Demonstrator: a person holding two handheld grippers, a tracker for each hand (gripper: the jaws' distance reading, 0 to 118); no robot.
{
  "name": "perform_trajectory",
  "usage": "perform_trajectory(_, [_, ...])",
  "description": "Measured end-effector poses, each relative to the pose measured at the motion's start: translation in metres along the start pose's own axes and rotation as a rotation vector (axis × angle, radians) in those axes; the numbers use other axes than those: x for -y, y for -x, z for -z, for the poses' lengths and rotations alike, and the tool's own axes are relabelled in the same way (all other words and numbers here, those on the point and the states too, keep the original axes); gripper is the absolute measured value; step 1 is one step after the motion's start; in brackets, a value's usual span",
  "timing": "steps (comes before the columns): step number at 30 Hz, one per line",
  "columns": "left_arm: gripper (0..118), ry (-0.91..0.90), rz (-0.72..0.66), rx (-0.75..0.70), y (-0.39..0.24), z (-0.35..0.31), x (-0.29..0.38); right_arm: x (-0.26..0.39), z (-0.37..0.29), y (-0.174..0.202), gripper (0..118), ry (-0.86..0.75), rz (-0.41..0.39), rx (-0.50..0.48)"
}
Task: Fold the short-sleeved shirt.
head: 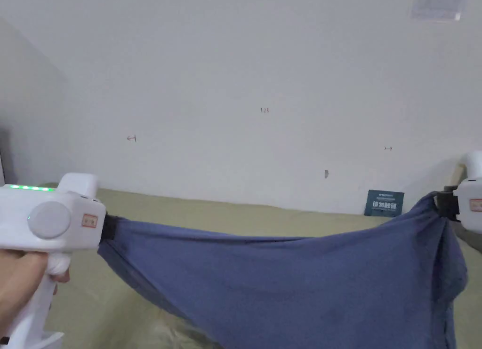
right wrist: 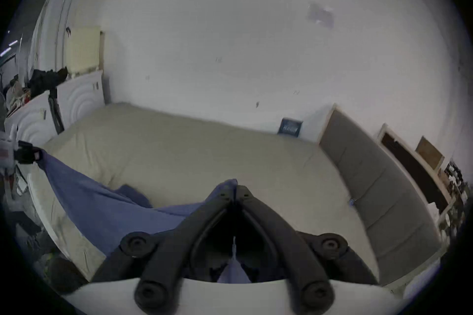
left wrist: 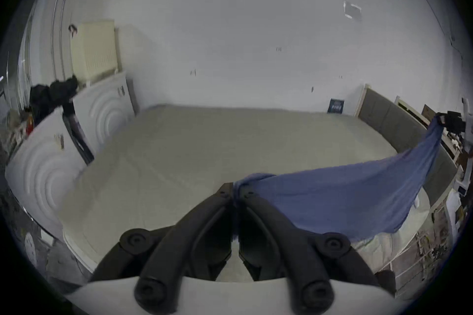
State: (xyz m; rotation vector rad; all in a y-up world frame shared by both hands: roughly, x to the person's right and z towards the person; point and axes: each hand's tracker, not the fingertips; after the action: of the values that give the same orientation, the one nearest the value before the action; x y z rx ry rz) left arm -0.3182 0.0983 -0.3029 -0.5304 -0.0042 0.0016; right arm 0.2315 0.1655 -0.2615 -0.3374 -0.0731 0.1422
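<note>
Head view: we hold the blue shirt (head: 301, 279) stretched above the bed (head: 226, 213), left hand-held gripper (head: 109, 227) and right hand-held gripper (head: 445, 205) each clamped on a corner. Next we should lower it flat.

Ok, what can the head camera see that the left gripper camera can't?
Head view's extras: a hand gripping the white handle of the left gripper, and green lights on top of it. Left gripper view's extras: white cabinets, a black heap on them, and a grey headboard. Shared: the blue shirt stretched in the air between the left gripper and the right gripper, both shut on it, the beige bed and a small dark sign.
</note>
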Motion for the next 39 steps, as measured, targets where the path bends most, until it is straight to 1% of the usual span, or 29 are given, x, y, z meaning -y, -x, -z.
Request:
perform_trajectory(3, [3,-0.054,0.039,-0.029,-0.012,-0.006,-0.041,-0.020,-0.017,-0.020,0,-0.018,0.021,0.009])
perform_trajectory(5, [3,-0.059,0.038,-0.032,-0.021,-0.008,-0.063,-0.030,-0.021,-0.029,0,-0.035,0.080,0.027])
perform_trajectory(6, [3,-0.078,0.033,-0.042,-0.025,-0.011,-0.072,-0.034,-0.021,-0.032,0,-0.038,0.089,0.026])
perform_trajectory(10, [3,-0.097,0.044,-0.070,-0.033,-0.015,-0.096,-0.046,-0.015,-0.034,0,-0.058,0.097,0.054])
perform_trajectory(14, [3,-0.113,0.035,-0.097,-0.032,-0.014,-0.114,-0.060,0.001,-0.032,0,-0.072,0.123,0.047])
perform_trajectory(21, [3,-0.128,0.009,-0.157,-0.028,0.007,-0.139,-0.092,0.043,-0.023,0,-0.075,0.119,0.040])
perform_trajectory(24, [3,-0.125,0.002,-0.163,-0.031,0.022,-0.159,-0.113,0.069,-0.020,0,-0.072,0.082,0.052])
perform_trajectory(27, [3,-0.135,0.023,-0.183,-0.036,0.040,-0.183,-0.138,0.094,-0.022,0,-0.083,0.090,0.061])
perform_trajectory(32, [3,-0.162,0.010,-0.205,-0.043,0.073,-0.223,-0.175,0.133,-0.025,0,-0.111,0.102,0.083])
perform_trajectory(36, [3,-0.187,0.033,-0.241,-0.049,0.102,-0.247,-0.197,0.164,-0.022,0,-0.119,0.060,0.106])
perform_trajectory(37, [3,-0.193,0.015,-0.253,-0.050,0.109,-0.252,-0.201,0.171,-0.022,0,-0.128,0.047,0.102])
perform_trajectory(38, [3,-0.187,0.017,-0.258,-0.051,0.117,-0.258,-0.205,0.180,-0.023,0,-0.122,0.056,0.110])
perform_trajectory(39, [3,-0.197,0.014,-0.256,-0.052,0.124,-0.260,-0.207,0.187,-0.024,0,-0.120,0.087,0.111])
